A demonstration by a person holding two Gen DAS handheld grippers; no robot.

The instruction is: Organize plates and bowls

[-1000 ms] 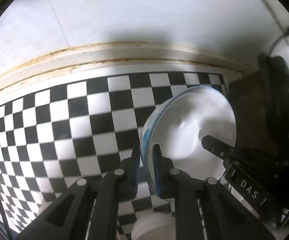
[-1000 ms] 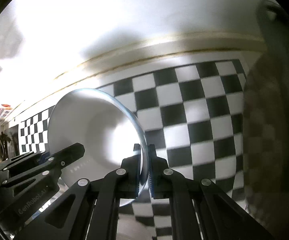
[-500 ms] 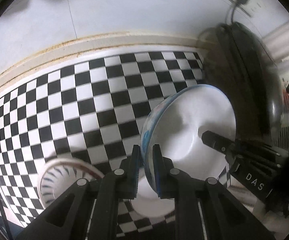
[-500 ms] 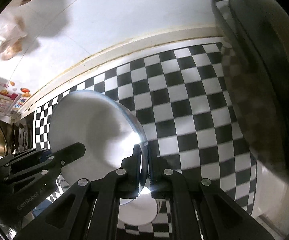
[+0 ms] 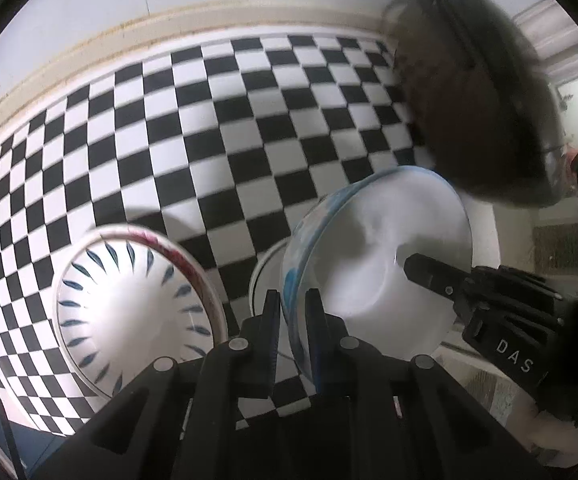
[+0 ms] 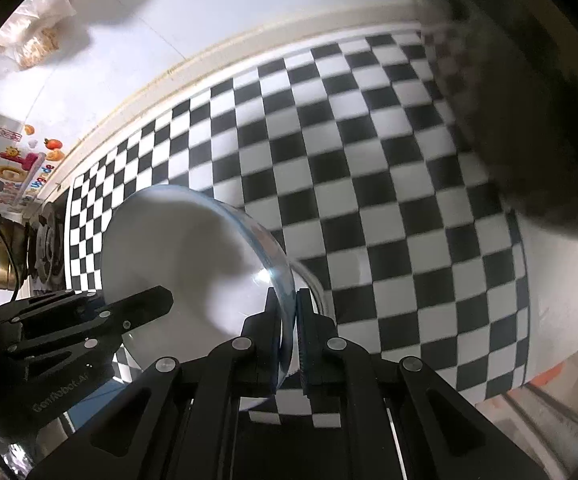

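Checkered cloth (image 5: 217, 128) below; both claws, left (image 5: 292, 312) and right (image 6: 288, 320), clamp white bowl (image 5: 389, 248); "DAS" readable.

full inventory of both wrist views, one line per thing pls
held bowl: 1, white with blue outside, tilted, pinched at opposite rims by both grippers
patterned bowl: 1, white with blue dashes and reddish rim, on the cloth, left of the held bowl
white dish: 1, white, mostly hidden below the held bowl
checkered cloth: 1, black and white, covering the counter
dark pan: 1, blackish, blurred, at right
sticker: colourful, on wall at left
left gripper: 1, black, shut on rim
right gripper: 1, black, shut on rim
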